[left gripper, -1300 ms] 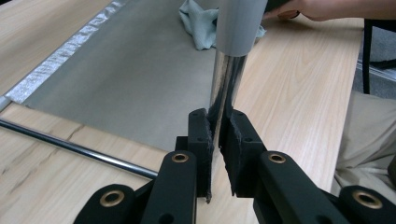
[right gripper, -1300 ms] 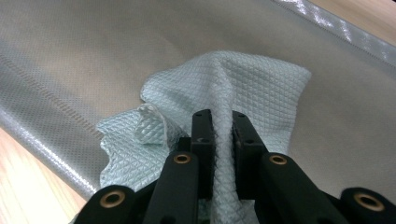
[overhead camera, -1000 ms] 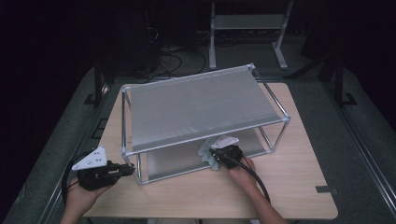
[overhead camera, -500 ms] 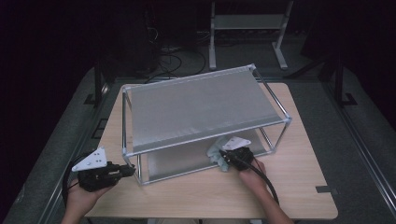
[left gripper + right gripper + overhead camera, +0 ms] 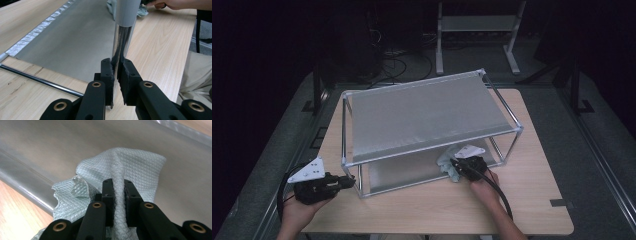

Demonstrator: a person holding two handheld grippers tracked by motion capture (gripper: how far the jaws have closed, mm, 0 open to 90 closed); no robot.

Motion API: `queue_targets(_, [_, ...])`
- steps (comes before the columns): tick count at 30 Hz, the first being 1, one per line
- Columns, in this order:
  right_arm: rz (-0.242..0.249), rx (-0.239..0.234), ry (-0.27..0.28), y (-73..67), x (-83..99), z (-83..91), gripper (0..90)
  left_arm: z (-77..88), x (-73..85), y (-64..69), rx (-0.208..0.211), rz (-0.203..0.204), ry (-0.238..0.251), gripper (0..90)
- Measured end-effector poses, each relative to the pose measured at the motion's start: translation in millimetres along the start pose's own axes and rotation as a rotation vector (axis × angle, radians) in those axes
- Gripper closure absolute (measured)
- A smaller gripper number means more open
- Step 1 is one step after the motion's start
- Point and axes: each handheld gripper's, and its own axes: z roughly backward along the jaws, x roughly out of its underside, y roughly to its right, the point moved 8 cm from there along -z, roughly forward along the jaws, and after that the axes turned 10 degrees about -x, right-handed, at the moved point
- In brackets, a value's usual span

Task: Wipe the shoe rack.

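Observation:
A two-tier metal rack (image 5: 422, 112) with grey shelves stands on the wooden table. My left gripper (image 5: 348, 181) is shut on the rack's front left chrome post (image 5: 122, 42), its pads (image 5: 108, 72) pressed against the tube near its foot. My right gripper (image 5: 455, 165) is shut on a pale green cloth (image 5: 130, 167), pinching a raised fold of it between the pads (image 5: 130, 195). The cloth (image 5: 448, 165) lies bunched on the front edge of the lower shelf (image 5: 75, 142), partly under the top shelf. In the left gripper view the cloth (image 5: 111, 6) and the other hand show far off.
The table's front strip (image 5: 427, 207) of bare wood lies between my two hands. A grey tape mark (image 5: 560, 203) sits at the front right corner. A metal stand (image 5: 477, 30) is on the dark floor behind the table.
My right gripper has slid the cloth to the right along the lower shelf's front edge. The left gripper has stayed on the post.

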Motion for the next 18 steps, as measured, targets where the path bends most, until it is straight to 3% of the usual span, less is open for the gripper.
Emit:
queue_targets(4, [-0.088, 0.055, -0.002, 22.4, 14.0, 14.8, 81.3, -0.1, -0.3, -0.1, 0.001, -0.006, -0.004, 81.4])
queue_targets(6, [-0.124, 0.056, 0.009, 28.6, 17.1, 19.2, 81.3, -0.5, -0.6, 0.0, -0.001, -0.009, -0.004, 81.4])
queue_targets(8, [-0.103, 0.057, 0.004, 24.0, 14.3, 16.1, 81.3, -0.5, -0.5, 0.0, -0.001, -0.008, -0.004, 81.4])
queue_targets(10, [-0.084, 0.028, 0.009, 14.9, 9.2, 10.5, 81.3, -0.4, -0.5, -0.3, -0.004, -0.009, -0.003, 81.4])
queue_targets(13, [-0.028, 0.026, -0.002, 7.1, 4.7, 5.2, 81.3, 0.5, 0.4, -1.9, -0.006, -0.003, -0.002, 81.4])
queue_targets(14, [-0.048, 0.02, -0.006, 8.6, 6.2, 6.6, 81.3, 0.6, 0.5, -1.8, -0.007, -0.002, -0.001, 81.4])
queue_targets(16, [-0.062, 0.053, -0.007, 20.4, 11.5, 12.2, 81.3, 0.6, 0.5, -1.9, -0.005, -0.004, -0.001, 81.4])
queue_targets(18, [-0.111, 0.072, -0.005, 32.2, 18.4, 19.4, 81.3, 0.4, 0.4, -2.0, -0.004, -0.005, -0.003, 81.4])
